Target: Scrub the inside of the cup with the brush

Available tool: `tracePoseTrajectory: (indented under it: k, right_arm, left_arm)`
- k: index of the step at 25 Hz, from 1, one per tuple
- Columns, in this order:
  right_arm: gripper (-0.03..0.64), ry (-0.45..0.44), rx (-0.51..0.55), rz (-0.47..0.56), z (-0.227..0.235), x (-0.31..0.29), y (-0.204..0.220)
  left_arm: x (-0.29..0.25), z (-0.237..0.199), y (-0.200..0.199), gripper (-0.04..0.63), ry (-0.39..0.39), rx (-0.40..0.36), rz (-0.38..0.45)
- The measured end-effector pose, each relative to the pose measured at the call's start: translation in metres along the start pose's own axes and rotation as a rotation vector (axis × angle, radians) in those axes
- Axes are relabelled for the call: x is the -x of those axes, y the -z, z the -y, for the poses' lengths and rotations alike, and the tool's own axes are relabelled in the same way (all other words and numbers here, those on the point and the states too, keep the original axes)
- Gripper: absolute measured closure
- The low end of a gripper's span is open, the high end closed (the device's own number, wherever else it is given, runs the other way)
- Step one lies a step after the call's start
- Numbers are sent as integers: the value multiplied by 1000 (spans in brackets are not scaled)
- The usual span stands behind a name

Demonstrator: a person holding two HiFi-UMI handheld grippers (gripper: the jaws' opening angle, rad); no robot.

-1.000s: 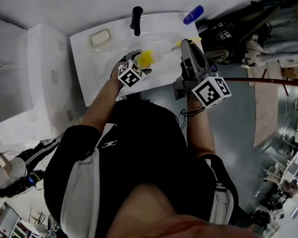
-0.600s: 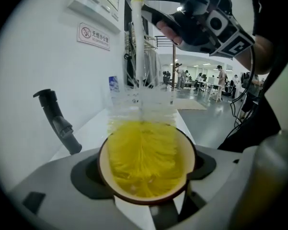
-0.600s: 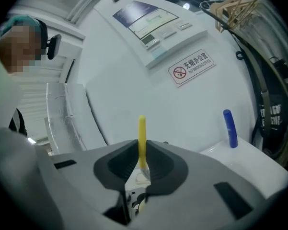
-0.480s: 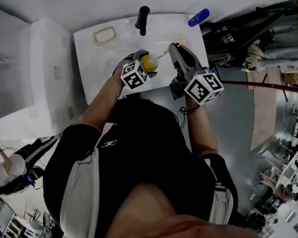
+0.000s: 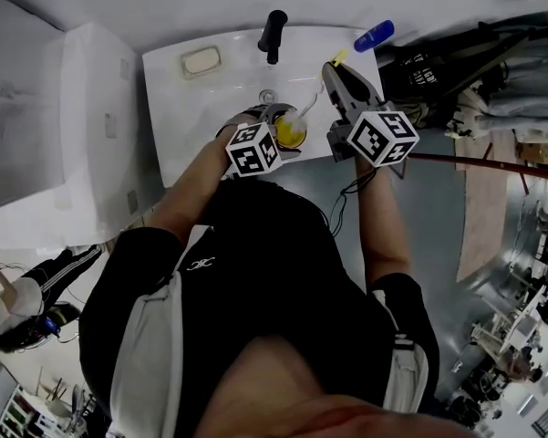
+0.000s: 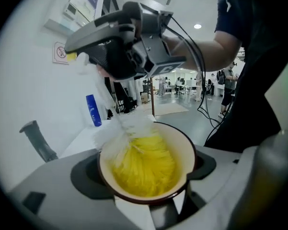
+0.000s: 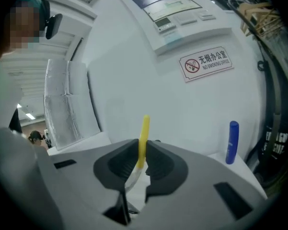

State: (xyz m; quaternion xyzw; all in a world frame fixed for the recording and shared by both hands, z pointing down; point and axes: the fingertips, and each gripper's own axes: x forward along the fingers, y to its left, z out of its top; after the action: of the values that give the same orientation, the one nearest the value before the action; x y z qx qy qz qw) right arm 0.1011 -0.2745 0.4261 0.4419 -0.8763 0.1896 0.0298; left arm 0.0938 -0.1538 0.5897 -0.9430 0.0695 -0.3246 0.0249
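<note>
My left gripper (image 6: 146, 195) is shut on a cup (image 6: 148, 164) with a cream rim and yellow inside, held over the white sink (image 5: 187, 108). The brush's white and yellow bristles (image 6: 134, 152) fill the cup's inside. My right gripper (image 7: 143, 162) is shut on the brush's yellow handle (image 7: 144, 140), which sticks up between its jaws. In the head view the cup (image 5: 290, 133) sits beside the left gripper (image 5: 275, 135), with the right gripper (image 5: 339, 85) up and to its right and the brush stem (image 5: 308, 106) slanting down into the cup.
A black faucet (image 5: 274, 35) stands at the sink's back edge, a soap bar (image 5: 201, 60) to its left and a blue bottle (image 5: 374, 35) at the right corner. A white appliance (image 5: 64, 135) flanks the sink's left. Clutter (image 5: 474, 53) lies to the right.
Both grippers moved right and nearer the faucet. The cup turned mouth-up and the brush head went from beside it into its inside.
</note>
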Motion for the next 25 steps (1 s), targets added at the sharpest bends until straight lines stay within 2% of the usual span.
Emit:
tracePoseTrajectory:
  k: [6,10,13,17,20,23,25]
  right_arm:
    - [563,7,-114,-33,31,14,5]
    - [565,-66,-188,-75,35,35,12]
    - [566,-115,-198,-116,29,52,20]
    - [566,-164,-169,-190,15,76,31]
    - [566,-219,-102,-278,0,90,45]
    - [565,-291,-15,-385,-21,101,61]
    - [561,-342,34,-422,-37,103,64]
  left_arm:
    - [12,-12,7,187,-29,71,38]
    - [19,-23,17,187,-51,149,51]
    - [19,-29,25,186,-53,213,52]
    - [14,-35,33,186,-53,276,39]
    - [8,-39,41,186,-55,272,11]
    - [8,-39,49,186,-63,298,-57]
    - [9,-40,49,186,-71,286,-78]
